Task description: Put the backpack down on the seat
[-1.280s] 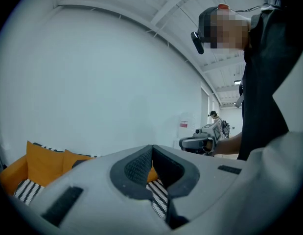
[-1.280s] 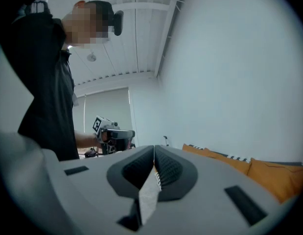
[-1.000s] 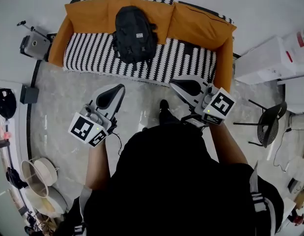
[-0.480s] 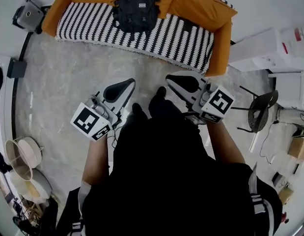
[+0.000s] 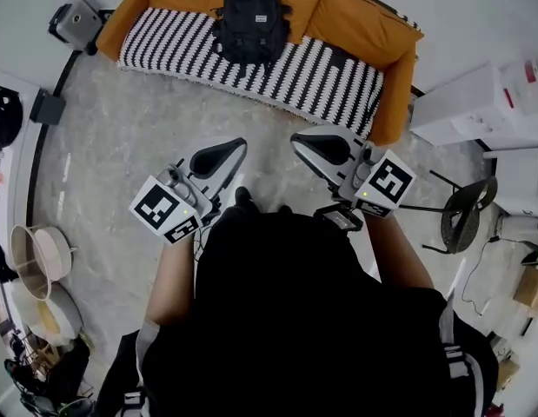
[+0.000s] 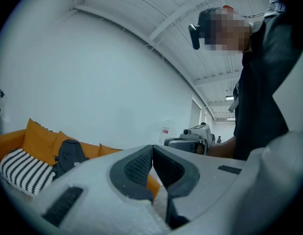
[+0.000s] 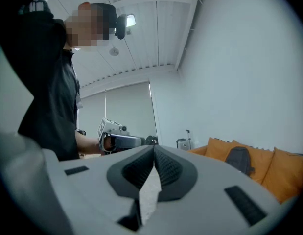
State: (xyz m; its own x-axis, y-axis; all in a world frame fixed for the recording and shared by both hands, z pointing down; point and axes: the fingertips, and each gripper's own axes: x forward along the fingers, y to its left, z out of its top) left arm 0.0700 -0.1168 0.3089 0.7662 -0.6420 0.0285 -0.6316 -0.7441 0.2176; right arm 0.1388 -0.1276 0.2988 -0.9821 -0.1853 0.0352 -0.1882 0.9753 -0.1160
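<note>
You hold the left gripper (image 5: 223, 156) and right gripper (image 5: 316, 148) close to you, both jaws pressed together on nothing. Across the grey stone floor (image 5: 129, 146), the black fabric backpack (image 5: 251, 16) sits on the striped seat (image 5: 312, 72) of the orange sofa (image 5: 355, 29), so the task looks done. A grey case (image 5: 76, 24) stands beside the sofa, out of the way.

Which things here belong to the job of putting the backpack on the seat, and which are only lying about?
For the job: backpack, lying on the striped sofa seat; left gripper and right gripper, both shut and empty.

Lying about: grey suitcase, black chair, round basket.
</note>
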